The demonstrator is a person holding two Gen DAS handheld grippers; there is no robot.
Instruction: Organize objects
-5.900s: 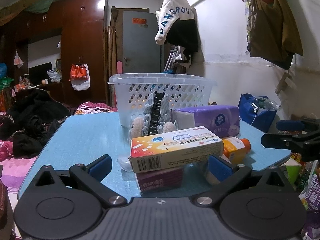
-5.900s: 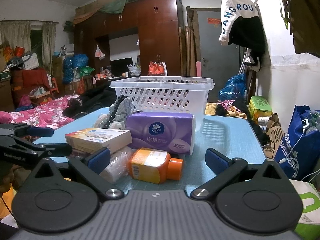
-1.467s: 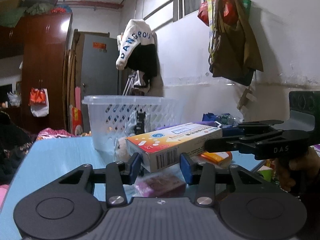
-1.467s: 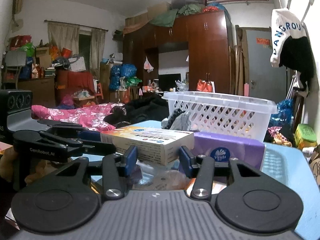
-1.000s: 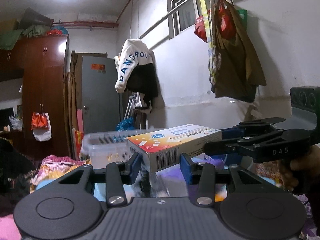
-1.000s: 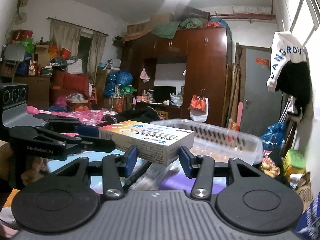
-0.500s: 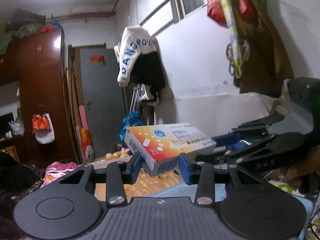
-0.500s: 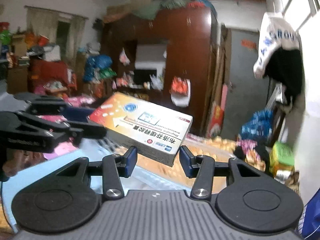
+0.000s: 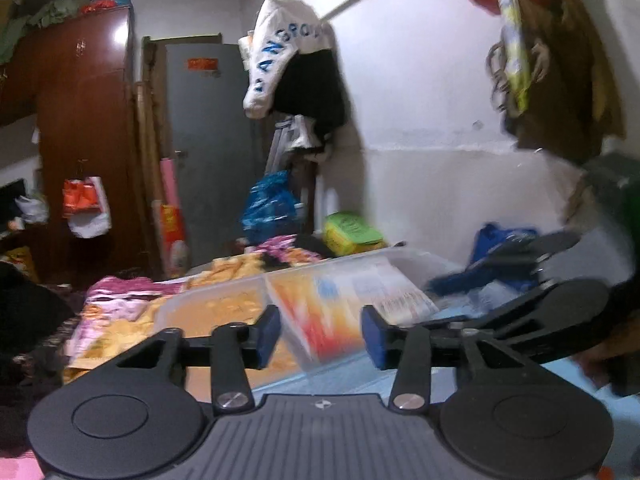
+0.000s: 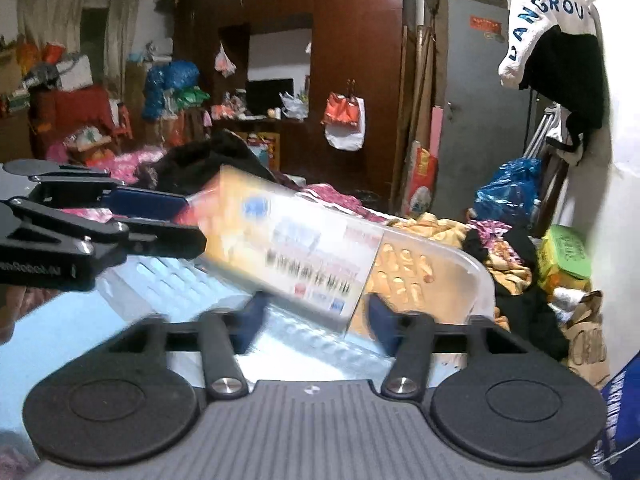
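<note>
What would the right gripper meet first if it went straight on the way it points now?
Most likely the orange and white medicine box, blurred between the open right gripper, whose jaws have just been opening. Behind it lies the white plastic basket; depth is unclear.

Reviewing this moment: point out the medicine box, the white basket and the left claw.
medicine box (image 10: pixel 296 248): right wrist view, blurred printed top face.
white basket (image 10: pixel 476 270): right wrist view, far rim corner.
left claw (image 9: pixel 320 330): left wrist view, midway between its blue pads, jaws just opened off the box.

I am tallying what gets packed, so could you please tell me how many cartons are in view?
1: the orange-and-white carton, blurred and tilted at the white basket's opening. Other cartons may be hidden below the cameras' view.
</note>
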